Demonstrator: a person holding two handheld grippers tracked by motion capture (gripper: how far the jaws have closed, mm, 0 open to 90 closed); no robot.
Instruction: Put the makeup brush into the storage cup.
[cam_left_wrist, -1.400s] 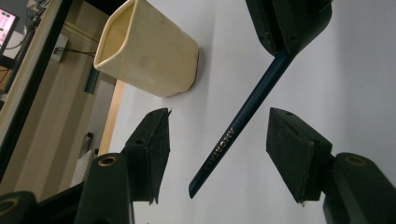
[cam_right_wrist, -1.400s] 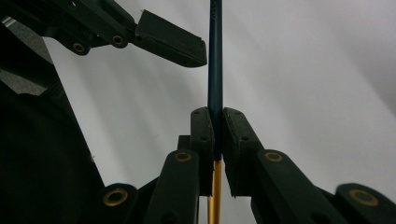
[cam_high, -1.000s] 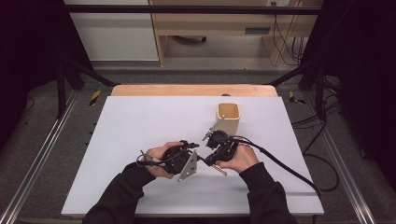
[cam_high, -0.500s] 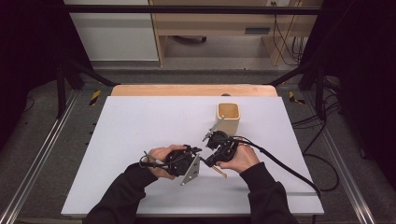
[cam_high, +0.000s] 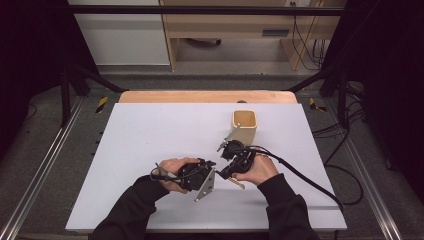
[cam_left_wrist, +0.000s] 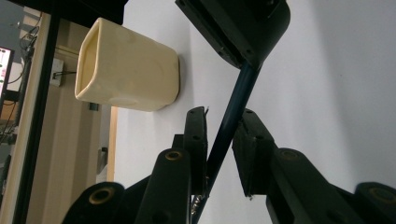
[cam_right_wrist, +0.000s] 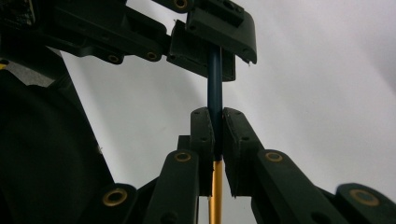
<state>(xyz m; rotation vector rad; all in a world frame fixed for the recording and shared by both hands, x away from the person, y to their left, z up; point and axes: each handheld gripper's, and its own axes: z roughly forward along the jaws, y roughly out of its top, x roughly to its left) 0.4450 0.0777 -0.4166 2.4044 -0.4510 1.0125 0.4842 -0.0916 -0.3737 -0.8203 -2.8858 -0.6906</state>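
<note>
A slim pen (cam_right_wrist: 215, 79) has a dark blue shaft and a yellow lower part (cam_right_wrist: 215, 186). My right gripper (cam_right_wrist: 216, 114) is shut on the shaft. In the left gripper view the same blue shaft (cam_left_wrist: 231, 121) runs between the jaws of my left gripper (cam_left_wrist: 223, 116). These stand open, the shaft leaning on one jaw with a gap to the other. In the high view the left gripper (cam_high: 207, 165) and right gripper (cam_high: 227, 167) meet tip to tip at the table's front middle. A cream square cup (cam_high: 244, 125) stands upright just behind them.
The white table top (cam_high: 150, 135) stretches wide to the left and behind the hands. A black cable (cam_high: 305, 180) trails from the right gripper over the right front of the table. Wooden furniture and dark frame posts stand beyond the far edge.
The left hand has shifted slightly toward the right gripper, bringing its jaws around the pen. The right gripper has held the pen in place.
</note>
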